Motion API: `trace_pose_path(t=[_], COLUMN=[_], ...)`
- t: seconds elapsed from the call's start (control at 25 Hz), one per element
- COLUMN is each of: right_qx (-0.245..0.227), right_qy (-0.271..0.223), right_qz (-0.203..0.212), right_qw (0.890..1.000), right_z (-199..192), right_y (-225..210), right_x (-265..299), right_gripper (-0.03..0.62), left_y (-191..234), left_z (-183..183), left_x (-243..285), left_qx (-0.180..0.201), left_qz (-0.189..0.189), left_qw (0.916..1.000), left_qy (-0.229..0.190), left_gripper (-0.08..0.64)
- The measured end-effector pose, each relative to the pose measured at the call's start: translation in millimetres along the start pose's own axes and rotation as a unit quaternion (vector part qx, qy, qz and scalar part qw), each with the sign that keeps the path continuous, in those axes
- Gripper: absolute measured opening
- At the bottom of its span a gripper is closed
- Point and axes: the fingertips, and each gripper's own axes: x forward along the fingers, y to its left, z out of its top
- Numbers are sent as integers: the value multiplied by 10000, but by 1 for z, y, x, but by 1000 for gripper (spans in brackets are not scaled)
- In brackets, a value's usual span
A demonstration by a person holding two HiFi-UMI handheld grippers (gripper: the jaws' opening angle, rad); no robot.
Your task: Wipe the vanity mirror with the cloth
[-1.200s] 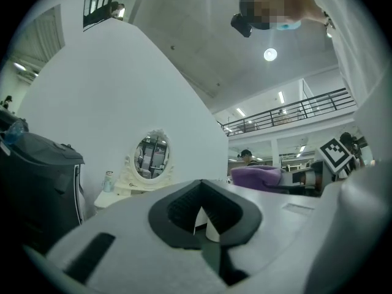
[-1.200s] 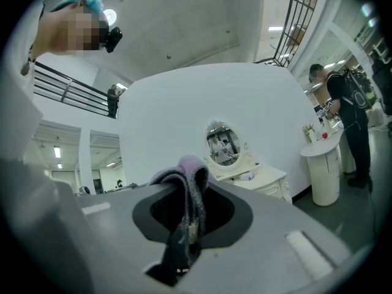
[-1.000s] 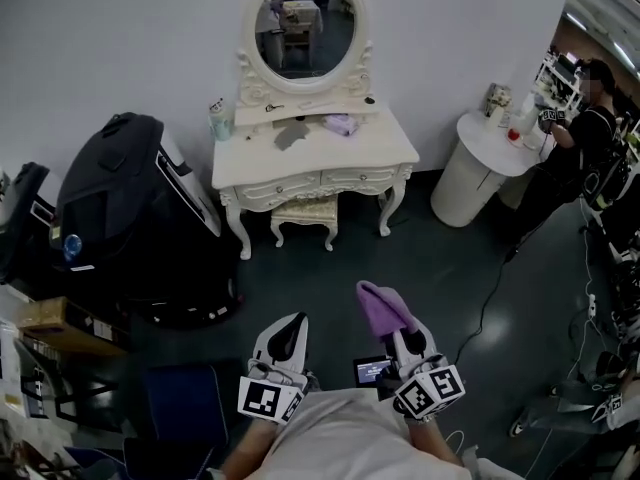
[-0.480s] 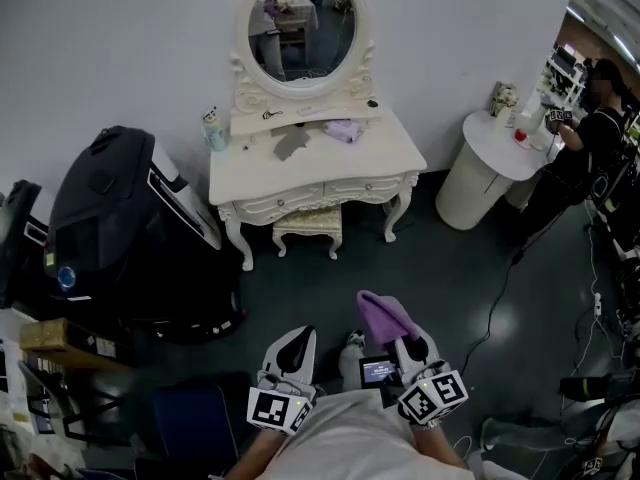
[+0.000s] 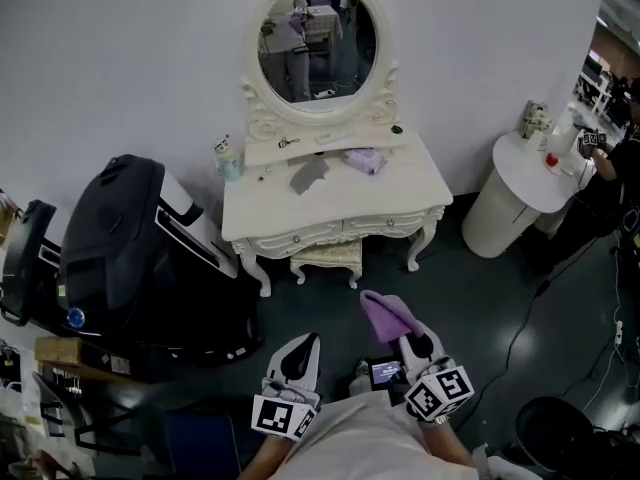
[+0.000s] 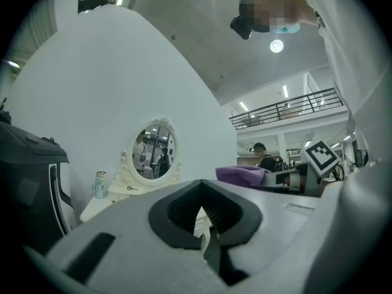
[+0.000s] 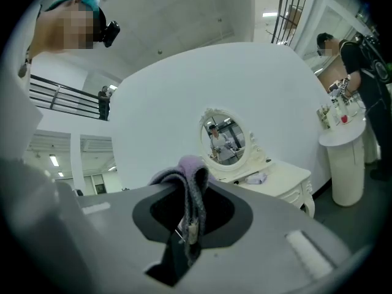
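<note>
The cloth [image 5: 385,314] is seen as purple, the vanity mirror [image 5: 318,43] is framed in cream-white like the table [image 5: 405,190], and black-and-white square markers are carried by the left gripper [image 5: 306,342] and right gripper [image 5: 413,341].

Dim, cool overhead light; sharp centre, fisheye warping and dark corners.

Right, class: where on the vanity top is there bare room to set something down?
Bare: the front strip of the vanity top, between the grey cloth and the front edge, and the right end beyond the lilac item. Crowded: the back, with the bottle at left and small bits on the shelf under the mirror.
</note>
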Motion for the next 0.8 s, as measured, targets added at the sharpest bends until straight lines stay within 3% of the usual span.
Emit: trace_pose_path(t=[0.36,0.56,0.8], right_qx=[-95,-5,8], right_qy=[63,244,384], right_qz=[160,126,145], right_qw=[9998,9996,9992], right_z=[43,47,43], right_y=[-83,-115,-130], right_x=[63,89,133], right_gripper=[54,54,54], left_y=[18,25,65], left_z=[-2,-8,-15], left_x=[115,143,173], left_qx=[-107,-98,-177], left_qz=[405,568,737], left_qw=[9991,9983,9971], left_qy=[-88,24,57], left_gripper=[-1,0,-1])
